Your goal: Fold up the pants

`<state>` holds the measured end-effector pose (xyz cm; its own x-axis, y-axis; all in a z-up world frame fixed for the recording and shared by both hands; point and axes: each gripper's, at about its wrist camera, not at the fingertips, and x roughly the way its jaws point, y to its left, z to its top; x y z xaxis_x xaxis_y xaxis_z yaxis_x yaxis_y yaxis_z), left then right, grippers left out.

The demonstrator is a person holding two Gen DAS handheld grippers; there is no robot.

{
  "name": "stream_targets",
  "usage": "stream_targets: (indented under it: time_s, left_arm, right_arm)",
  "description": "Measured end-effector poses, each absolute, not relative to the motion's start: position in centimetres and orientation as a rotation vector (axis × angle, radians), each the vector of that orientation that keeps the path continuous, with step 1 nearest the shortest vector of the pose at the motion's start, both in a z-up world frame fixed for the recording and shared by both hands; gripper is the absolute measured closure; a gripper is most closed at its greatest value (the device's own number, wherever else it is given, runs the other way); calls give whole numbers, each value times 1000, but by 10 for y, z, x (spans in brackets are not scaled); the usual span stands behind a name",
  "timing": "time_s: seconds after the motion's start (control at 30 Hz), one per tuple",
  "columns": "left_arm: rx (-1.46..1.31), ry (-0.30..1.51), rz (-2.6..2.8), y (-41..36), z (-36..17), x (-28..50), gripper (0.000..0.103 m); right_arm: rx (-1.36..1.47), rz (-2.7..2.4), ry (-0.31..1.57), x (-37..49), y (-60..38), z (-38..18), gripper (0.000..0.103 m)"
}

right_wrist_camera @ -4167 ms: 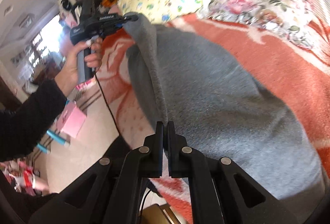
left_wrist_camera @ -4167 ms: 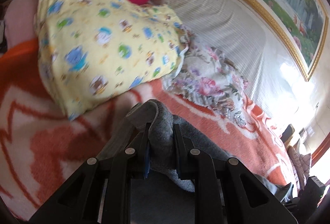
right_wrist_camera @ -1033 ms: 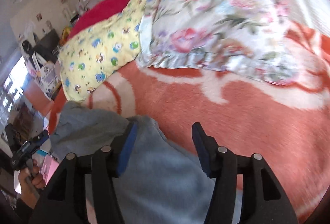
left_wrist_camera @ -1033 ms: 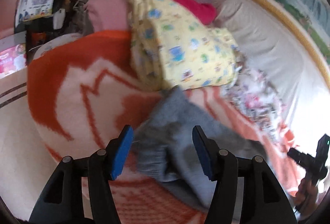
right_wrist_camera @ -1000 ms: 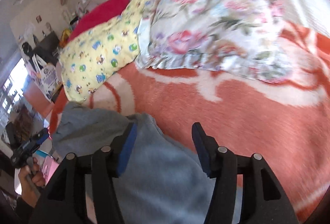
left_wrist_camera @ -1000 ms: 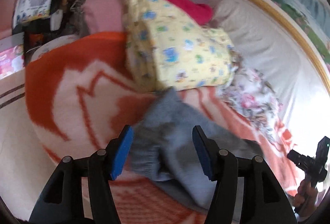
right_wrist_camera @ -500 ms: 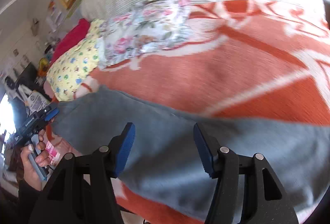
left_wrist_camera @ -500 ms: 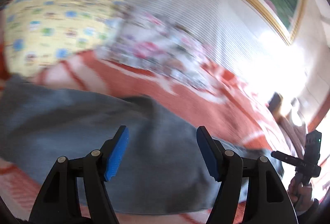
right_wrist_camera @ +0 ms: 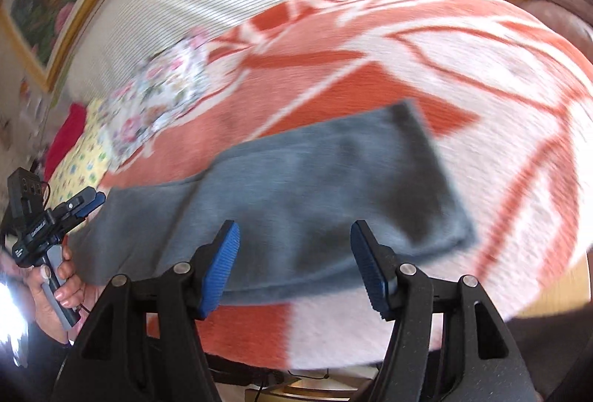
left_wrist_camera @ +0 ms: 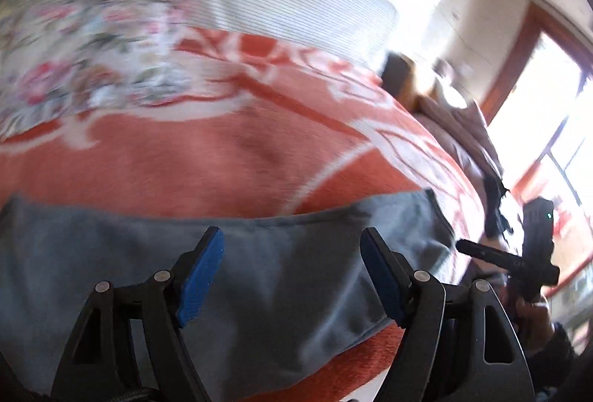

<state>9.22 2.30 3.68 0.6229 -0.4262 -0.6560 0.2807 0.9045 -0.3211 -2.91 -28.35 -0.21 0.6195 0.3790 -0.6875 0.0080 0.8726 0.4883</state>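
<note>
I have both claws free over the bed. The left claw (left_wrist_camera: pixel 291 276) stands wide apart with nothing between its blue pads, and the right claw (right_wrist_camera: pixel 294 263) is spread just as wide and equally empty.

The pants (right_wrist_camera: pixel 296 194) lie flat as a long grey strip across the orange-and-white blanket (right_wrist_camera: pixel 500 98), near the bed's front edge. From the right wrist view the strip looks already doubled lengthwise, one leg on the other, though blur keeps me from being sure of the layers. One narrow end points toward the right, the other toward the yellow pillow (right_wrist_camera: pixel 79 157) and the floral pillow (right_wrist_camera: pixel 163 98) on the left. In the left wrist view the cloth (left_wrist_camera: pixel 259 272) runs right under my fingers, its far end just short of the other handheld unit.

I judge that I am between folds: the lengthwise fold seems done and the crosswise one not begun. The next move calls for bringing each claw down to a corner of one narrow end, closing on both layers together, then lifting that end and carrying it over to meet the other. The fabric looks soft and thick, so I expect a shallow bite could let the under layer slip out.
</note>
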Motion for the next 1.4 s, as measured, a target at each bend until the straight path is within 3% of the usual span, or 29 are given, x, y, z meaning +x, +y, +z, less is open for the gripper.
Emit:
stream_targets:
  time_s: [0.47, 0.93, 1.07, 1.17, 1.2, 1.23, 1.27, 1.3, 1.37, 1.4]
  left_arm:
    - [162, 979, -775, -153, 18, 191, 24]
    - [421, 1223, -945, -261, -56, 227, 24]
    - [525, 1222, -947, -282, -73, 225, 19]
    - [534, 1222, -950, -290, -73, 230, 19]
    - [525, 1220, -952, -291, -72, 233, 24]
    - [522, 1212, -955, -291, -71, 234, 28]
    - [518, 1202, -962, -291, -70, 234, 40]
    - [498, 1197, -984, -292, -66, 236, 59]
    - [428, 1223, -1038, -291, -59, 240, 88]
    - [417, 1227, -1043, -294, -57, 242, 88]
  right_arm:
    - [656, 64, 877, -35, -353, -39, 33]
    - [755, 137, 826, -31, -351, -56, 28]
    - [781, 162, 801, -29, -350, -62, 37]
    - [798, 166, 792, -29, -352, -70, 62]
    - [820, 177, 788, -29, -354, -73, 77]
    - [864, 192, 776, -31, -358, -77, 80]
    - [884, 195, 764, -33, -361, -79, 81]
    - [887, 198, 758, -34, -363, -79, 83]
    - [875, 201, 735, -36, -366, -75, 84]
    - [871, 205, 720, -37, -368, -70, 84]
